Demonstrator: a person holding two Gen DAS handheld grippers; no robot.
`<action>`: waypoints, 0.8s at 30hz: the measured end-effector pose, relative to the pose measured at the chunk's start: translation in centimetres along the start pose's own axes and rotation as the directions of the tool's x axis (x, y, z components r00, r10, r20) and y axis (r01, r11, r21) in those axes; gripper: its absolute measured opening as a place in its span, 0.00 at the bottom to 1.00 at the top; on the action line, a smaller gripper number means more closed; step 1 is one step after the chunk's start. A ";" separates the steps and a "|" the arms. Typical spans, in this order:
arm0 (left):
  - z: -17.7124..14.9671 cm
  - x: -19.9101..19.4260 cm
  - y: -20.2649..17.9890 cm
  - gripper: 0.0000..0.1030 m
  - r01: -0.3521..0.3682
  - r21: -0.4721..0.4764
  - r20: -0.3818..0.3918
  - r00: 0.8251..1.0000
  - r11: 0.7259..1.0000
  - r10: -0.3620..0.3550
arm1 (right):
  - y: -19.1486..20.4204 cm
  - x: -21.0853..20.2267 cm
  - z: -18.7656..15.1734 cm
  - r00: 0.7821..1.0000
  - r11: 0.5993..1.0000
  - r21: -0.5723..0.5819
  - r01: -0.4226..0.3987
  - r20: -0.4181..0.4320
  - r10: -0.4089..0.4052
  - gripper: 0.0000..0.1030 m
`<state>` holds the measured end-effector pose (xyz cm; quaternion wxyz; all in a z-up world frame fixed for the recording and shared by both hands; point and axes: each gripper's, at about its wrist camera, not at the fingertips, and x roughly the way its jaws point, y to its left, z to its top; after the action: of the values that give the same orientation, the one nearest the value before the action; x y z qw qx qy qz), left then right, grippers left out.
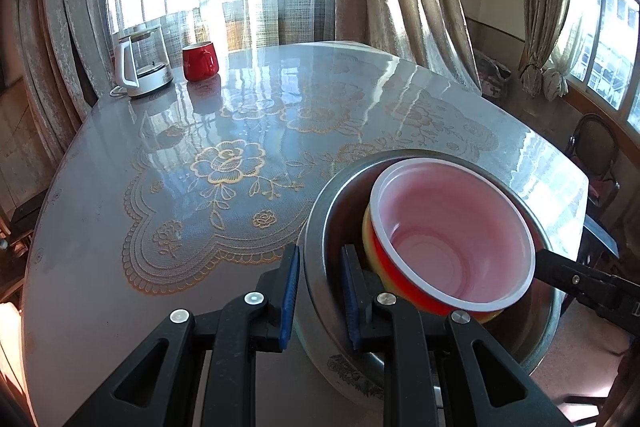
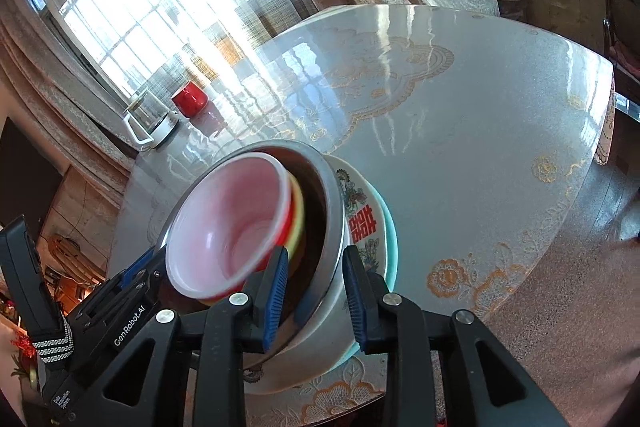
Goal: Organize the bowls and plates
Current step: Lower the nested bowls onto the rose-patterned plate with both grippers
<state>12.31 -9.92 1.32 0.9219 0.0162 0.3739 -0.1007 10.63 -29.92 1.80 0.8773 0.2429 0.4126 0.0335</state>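
Red bowl [image 1: 452, 239] tilted, mouth twd cam.

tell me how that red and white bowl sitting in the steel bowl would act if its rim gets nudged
The red and white bowl leans tilted inside the steel bowl, so it would probably rock or slide. It looks like thin plastic, likely light. The steel wall looks smooth, so little grip.

Black plastic grippers [image 2: 314, 295] with ribbed blue fingers [image 2: 275, 295], silver rivets, white "GenRobot.AI" lettering.
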 end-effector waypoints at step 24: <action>-1.4 -2.2 0.1 0.35 0.023 -0.001 0.001 1.000 1.000 -0.023 | 0.8 -0.2 -1.4 1.000 1.000 -0.022 -0.010 0.018 0.010 0.30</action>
<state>9.83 -9.31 1.79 0.9208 0.0112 0.3736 -0.1112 9.58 -28.74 1.49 0.8833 0.2356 0.4033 0.0402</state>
